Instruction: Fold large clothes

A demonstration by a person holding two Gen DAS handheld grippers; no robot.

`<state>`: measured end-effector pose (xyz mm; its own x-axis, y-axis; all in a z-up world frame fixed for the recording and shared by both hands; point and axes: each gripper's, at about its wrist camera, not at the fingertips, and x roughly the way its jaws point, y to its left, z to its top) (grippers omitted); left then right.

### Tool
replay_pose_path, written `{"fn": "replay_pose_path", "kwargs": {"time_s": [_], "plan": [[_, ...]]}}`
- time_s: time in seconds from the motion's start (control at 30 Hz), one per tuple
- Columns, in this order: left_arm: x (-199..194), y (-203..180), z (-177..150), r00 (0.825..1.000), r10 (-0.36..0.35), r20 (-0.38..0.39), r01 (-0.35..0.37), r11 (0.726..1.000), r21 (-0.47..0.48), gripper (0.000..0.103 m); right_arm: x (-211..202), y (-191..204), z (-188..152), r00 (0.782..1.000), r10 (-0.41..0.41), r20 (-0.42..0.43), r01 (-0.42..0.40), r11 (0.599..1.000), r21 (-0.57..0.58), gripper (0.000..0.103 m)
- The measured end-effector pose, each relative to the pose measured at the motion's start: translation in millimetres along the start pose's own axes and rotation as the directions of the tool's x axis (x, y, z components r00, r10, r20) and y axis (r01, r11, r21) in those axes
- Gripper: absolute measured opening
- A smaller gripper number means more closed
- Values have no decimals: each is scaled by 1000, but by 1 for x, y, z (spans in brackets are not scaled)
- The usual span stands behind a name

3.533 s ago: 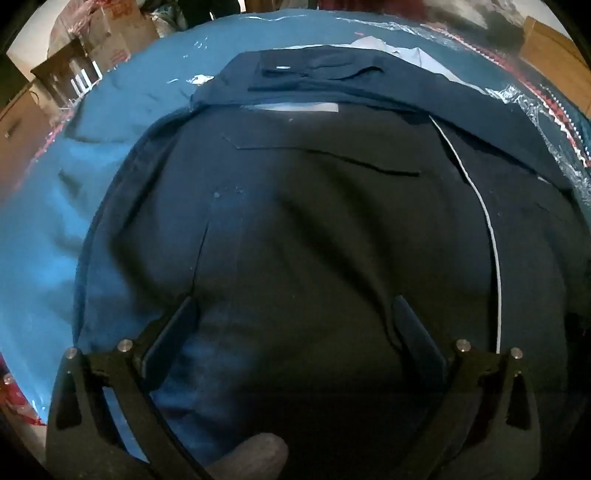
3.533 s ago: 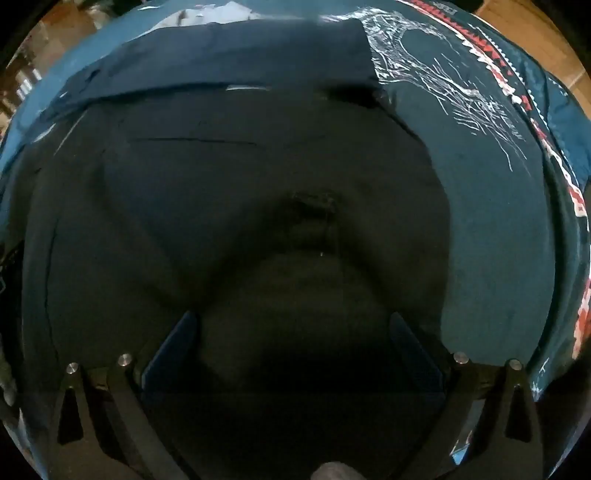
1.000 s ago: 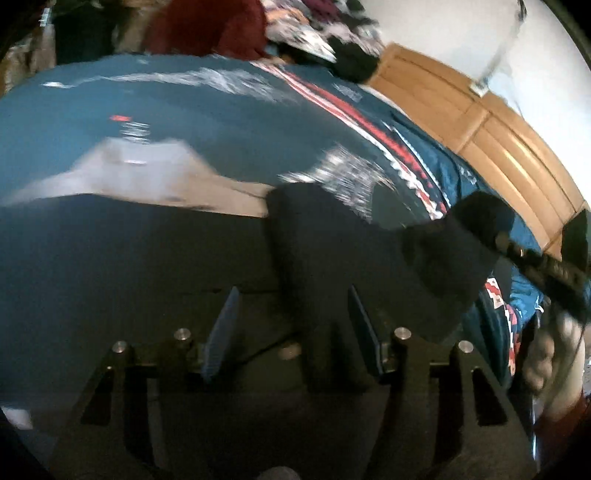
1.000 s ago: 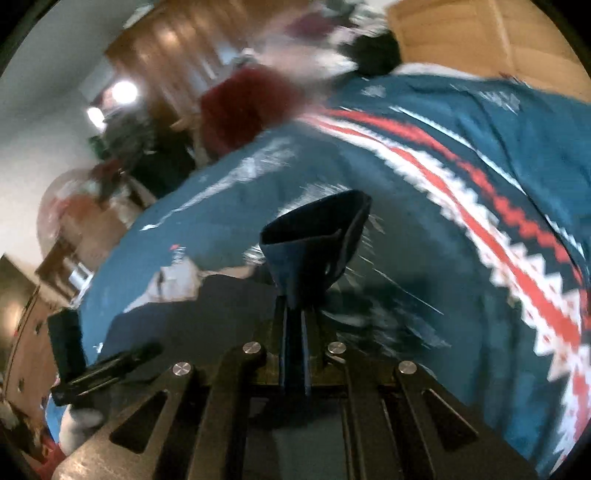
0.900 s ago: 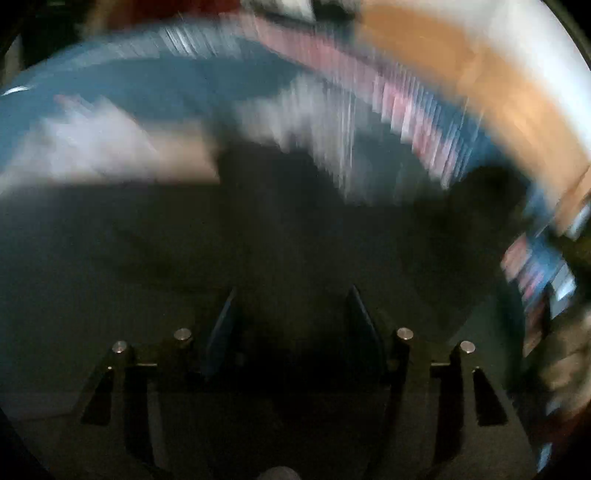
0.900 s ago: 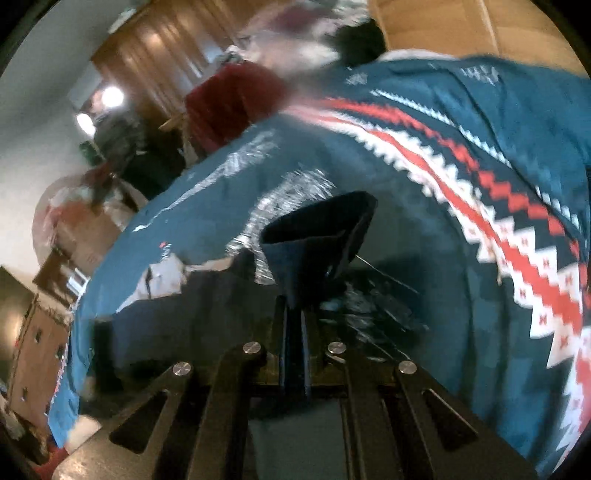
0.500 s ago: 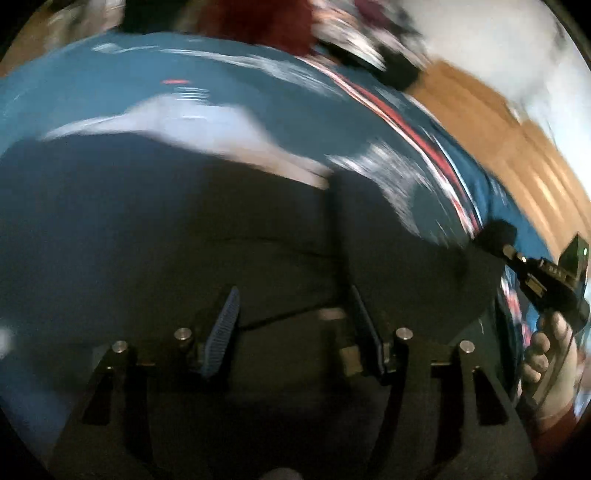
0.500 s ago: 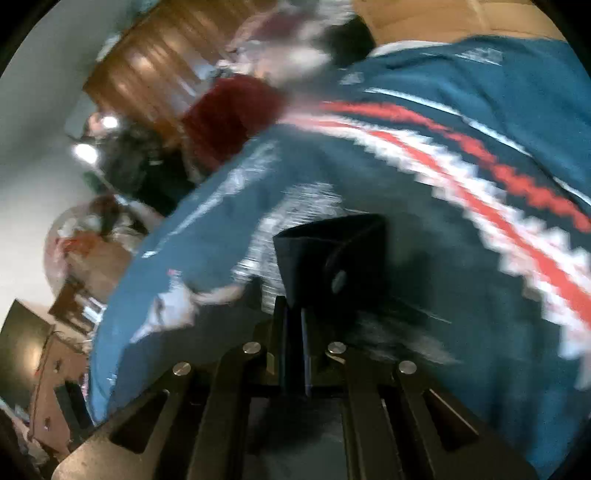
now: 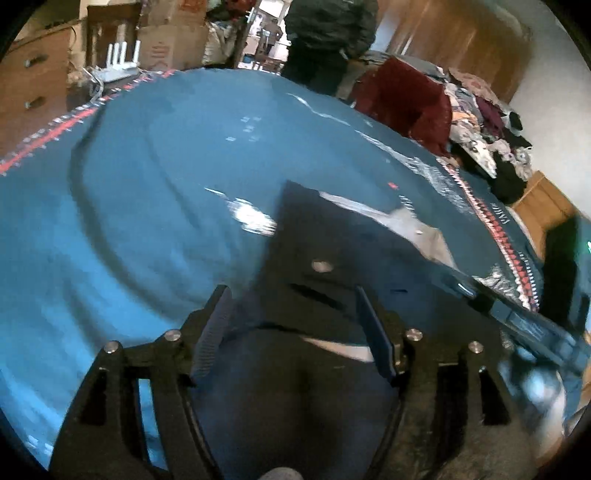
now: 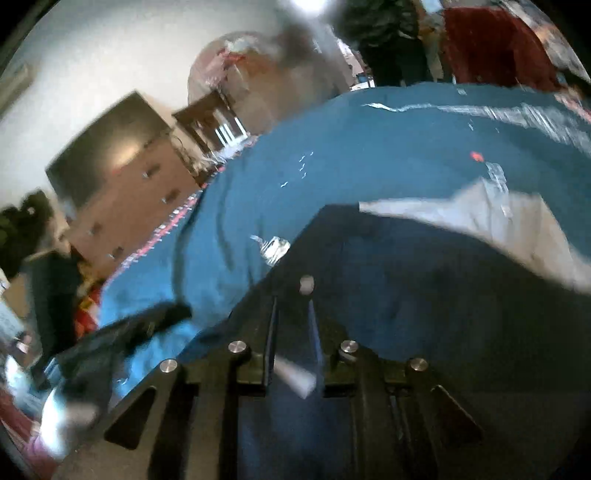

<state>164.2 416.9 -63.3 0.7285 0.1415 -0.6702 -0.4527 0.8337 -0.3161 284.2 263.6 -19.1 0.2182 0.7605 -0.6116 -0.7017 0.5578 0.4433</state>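
Two tools are over the navy garment (image 9: 369, 254), which lies spread on the teal blanket (image 9: 140, 206) covering the bed. My left tool (image 9: 291, 310) has its fingers set wide apart, with dark cloth and a pale button (image 9: 321, 265) showing between them; the fabric is not pinched there. My right tool (image 10: 291, 317) has its fingers drawn close together, with a narrow gap, and navy cloth runs up between them to a pale button (image 10: 306, 285) just past the tips; the view is blurred, so I cannot tell whether the cloth is truly clamped. A pale inner lining (image 10: 491, 218) of the garment shows along its far edge, seen too from the left wrist view (image 9: 410, 225). From the right wrist view, my left tool (image 10: 147, 321) appears as a dark blurred shape low on the left, over the blanket just beside the garment's edge. A red and white patterned band (image 9: 498, 236) runs along the blanket's right side. Beyond the bed stand a wooden dresser (image 10: 122, 199), cardboard boxes (image 9: 170, 33), a dark red cloth (image 9: 402, 96) and a heap of mixed clothes (image 9: 480, 122). A person in dark clothing (image 9: 325, 33) stands at the far end.
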Motion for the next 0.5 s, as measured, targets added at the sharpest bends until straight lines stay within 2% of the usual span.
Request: {"fn": "replay_pose_path", "kwargs": {"time_s": [0.07,0.13,0.2,0.27,0.33,0.4,0.43,0.47,0.5], "plan": [[14,14,-8,999,18,-41,-18,1000,8,70,-27,-24,-25,999,-46,9,46,998,34,28],[25,19,-15,997,22,-78,-20,1000,16,70,-51,-56,-51,992,-126,-2,125,989,74,28],[32,21,-19,994,10,-111,-7,1000,22,70,-80,-104,-74,975,-220,-26,221,962,158,30],[39,16,-15,991,-32,-127,37,998,40,68,-101,-143,-90,959,-280,-51,284,928,243,32],[45,-4,-9,989,-79,-129,91,992,89,69,-118,-176,-106,943,-325,-73,331,889,317,32],[57,-37,-4,983,-126,-135,147,976,160,71,-125,-201,-118,931,-353,-90,361,860,361,21],[66,-46,-2,981,-135,-138,159,970,183,74,-126,-212,-122,935,-344,-92,352,855,382,12],[79,-55,0,980,-118,-160,149,969,196,78,-123,-220,-124,934,-342,-103,353,844,404,3],[101,-65,2,972,-41,-231,92,972,215,78,-124,-222,-124,932,-347,-105,358,837,413,2]]}}
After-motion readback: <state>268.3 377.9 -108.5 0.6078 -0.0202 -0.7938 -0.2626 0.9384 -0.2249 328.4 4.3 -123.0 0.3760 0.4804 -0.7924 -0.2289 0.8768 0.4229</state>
